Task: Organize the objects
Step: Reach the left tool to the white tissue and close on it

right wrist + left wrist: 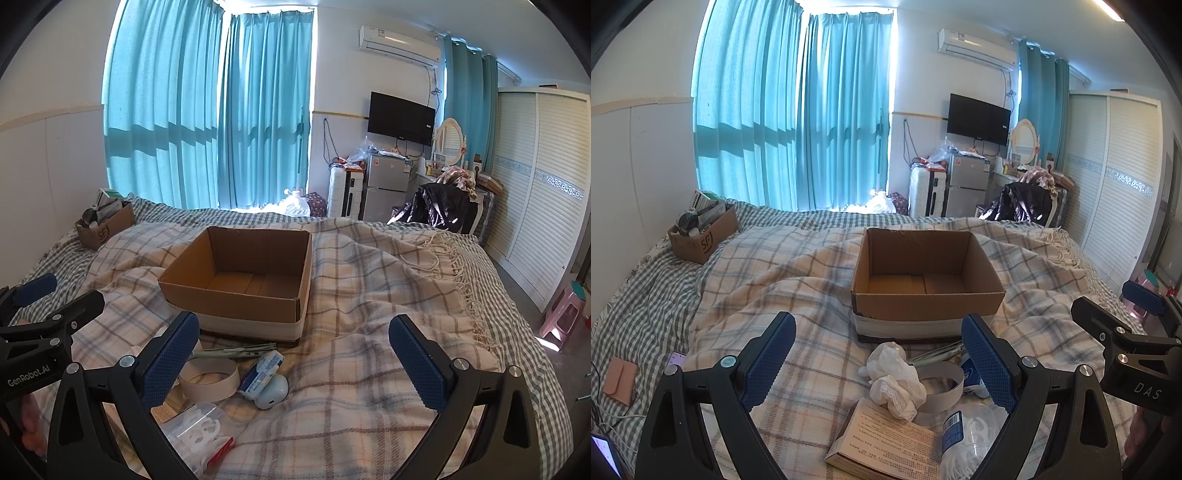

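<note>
Beyond both tongs, on plaid blanket (pixel 369 295): open cardboard box (pixel 925 273), bare inside. Between and just ahead of left gripper (pixel 879 354), jaws released wide, gripping nothing: crumpled tissue (pixel 894 380), booklet (pixel 886 439), tape ring (pixel 942 384), clear bag (pixel 971 435). Right gripper (pixel 293 350), likewise spread, unloaded, with tissue pack (pixel 260 371) and pale round gadget (pixel 275 391) inside its gap.

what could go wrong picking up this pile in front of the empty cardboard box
1. The crumpled white tissue, white tape ring and printed booklet overlap, so the open left gripper may catch two at once.
2. The soft, wrinkled plaid blanket could bunch between the fingers.
3. The open brown cardboard box sits on that uneven blanket and might tip if its rim is bumped.
</note>
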Demonstrator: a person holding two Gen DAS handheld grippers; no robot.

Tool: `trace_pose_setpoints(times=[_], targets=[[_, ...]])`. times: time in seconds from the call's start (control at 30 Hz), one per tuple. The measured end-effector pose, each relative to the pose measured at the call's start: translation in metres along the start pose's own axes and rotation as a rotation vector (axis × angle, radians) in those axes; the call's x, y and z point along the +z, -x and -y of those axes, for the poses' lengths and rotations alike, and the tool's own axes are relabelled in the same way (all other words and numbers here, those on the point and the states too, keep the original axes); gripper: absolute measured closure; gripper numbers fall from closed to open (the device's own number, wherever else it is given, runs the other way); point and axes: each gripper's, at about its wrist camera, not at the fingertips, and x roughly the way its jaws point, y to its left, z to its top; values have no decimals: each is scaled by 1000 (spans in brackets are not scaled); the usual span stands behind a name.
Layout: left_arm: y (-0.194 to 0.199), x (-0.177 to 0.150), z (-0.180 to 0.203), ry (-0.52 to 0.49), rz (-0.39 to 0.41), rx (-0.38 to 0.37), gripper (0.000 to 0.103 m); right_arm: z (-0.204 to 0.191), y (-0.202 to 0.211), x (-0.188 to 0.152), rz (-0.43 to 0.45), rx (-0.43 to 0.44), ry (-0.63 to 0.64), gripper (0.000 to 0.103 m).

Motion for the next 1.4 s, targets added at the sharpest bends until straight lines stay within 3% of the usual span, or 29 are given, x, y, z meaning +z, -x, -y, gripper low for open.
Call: trace_pose_setpoints(times=[0.77,1.13,1.4], targets=[[0,-4,3,-16,-1,-19,9,-3,-2,-5,-3,8,9,0],[-13,4,2,-23,-50,15,9,-1,-5,10,-6,10,30,0],[-44,-4,4,-27,-132,8,9,-1,-32,17,-52,4,94,0]])
